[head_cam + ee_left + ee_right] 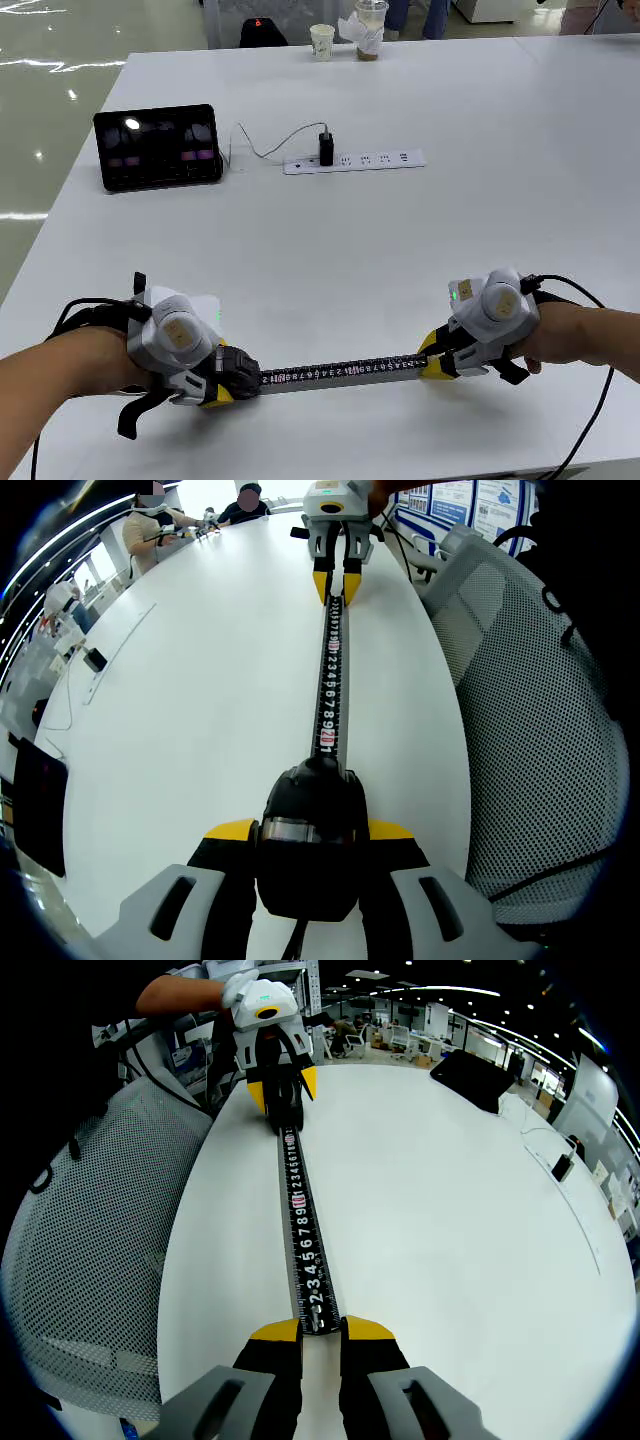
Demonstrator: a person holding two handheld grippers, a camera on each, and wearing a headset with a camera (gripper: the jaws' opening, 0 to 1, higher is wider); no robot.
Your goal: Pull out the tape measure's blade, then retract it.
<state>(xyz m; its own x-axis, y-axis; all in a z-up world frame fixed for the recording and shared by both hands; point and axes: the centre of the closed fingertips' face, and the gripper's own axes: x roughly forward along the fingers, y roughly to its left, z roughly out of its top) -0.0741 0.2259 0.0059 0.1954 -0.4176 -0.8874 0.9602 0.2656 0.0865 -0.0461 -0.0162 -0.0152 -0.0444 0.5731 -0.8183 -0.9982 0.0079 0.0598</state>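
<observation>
A black tape measure case (240, 373) (312, 825) sits near the table's front edge, clamped in my left gripper (218, 382) (312, 832), which is shut on it. Its dark numbered blade (340, 371) (329, 685) (304, 1240) is drawn out to the right, flat over the white table. My right gripper (436, 358) (320, 1331) is shut on the blade's end. In the left gripper view the right gripper (338, 578) appears at the far end of the blade; in the right gripper view the left gripper (280, 1085) holds the case (281, 1100) at the far end.
A black tablet (158, 146) stands at the back left, wired to a white power strip (354, 161) with a black plug. Two paper cups (322, 42) stand at the table's far edge. A mesh chair (530, 730) is beside the table's front edge.
</observation>
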